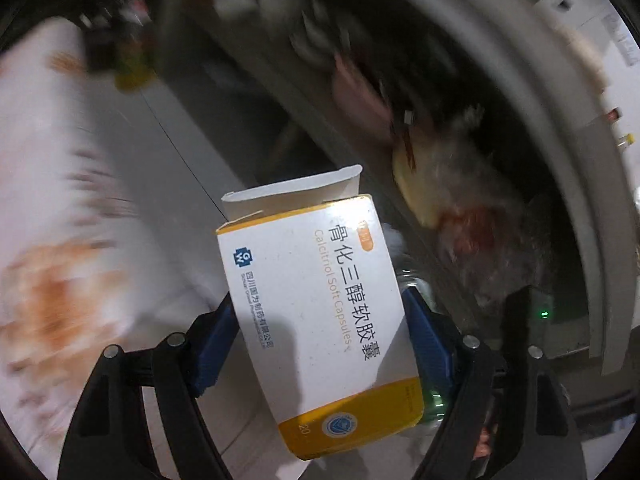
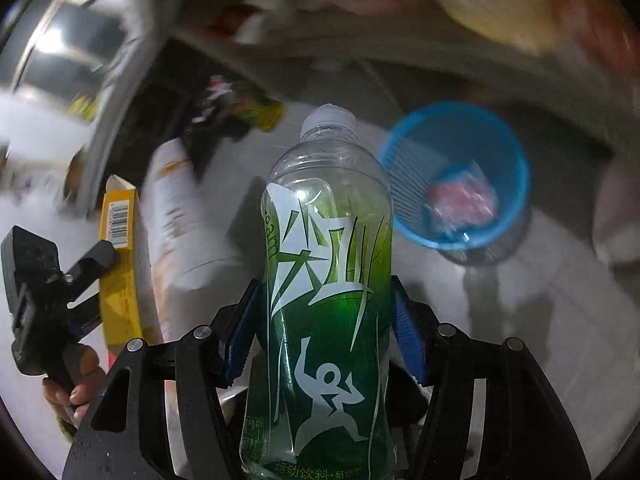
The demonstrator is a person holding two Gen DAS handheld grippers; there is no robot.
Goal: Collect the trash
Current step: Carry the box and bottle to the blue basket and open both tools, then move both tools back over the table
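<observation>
The left gripper [image 1: 320,320] is held out over the floor, its blue pads [image 1: 426,344] pressed against both long sides of a white and yellow medicine box [image 1: 320,304], which stands clamped between them with its top flap open and pointing away from the camera. Seen from the right wrist view, the same left gripper [image 2: 86,280] appears at the far left, tilted, with the person's hand [image 2: 74,388] wrapped around its handle and the medicine box [image 2: 120,264] showing its yellow barcode edge. The right gripper [image 2: 324,344] is closed on a green drinks bottle [image 2: 326,280], blue pads [image 2: 408,340] bearing on either side of its lower body; the bottle stands upright along the fingers, cap on, the upper part clear. Beyond the bottle and to its right, a blue plastic basket [image 2: 404,200] sits on the floor, tilted towards the camera, with a pinkish wrapper [image 2: 464,200] inside. The floor [image 2: 560,320] is pale grey tile. A white printed bag or sack [image 2: 176,216] lies just beside the medicine box. Background items in both views are too motion-blurred to identify; a grey curved edge [image 1: 560,160] crosses the left wrist view.
</observation>
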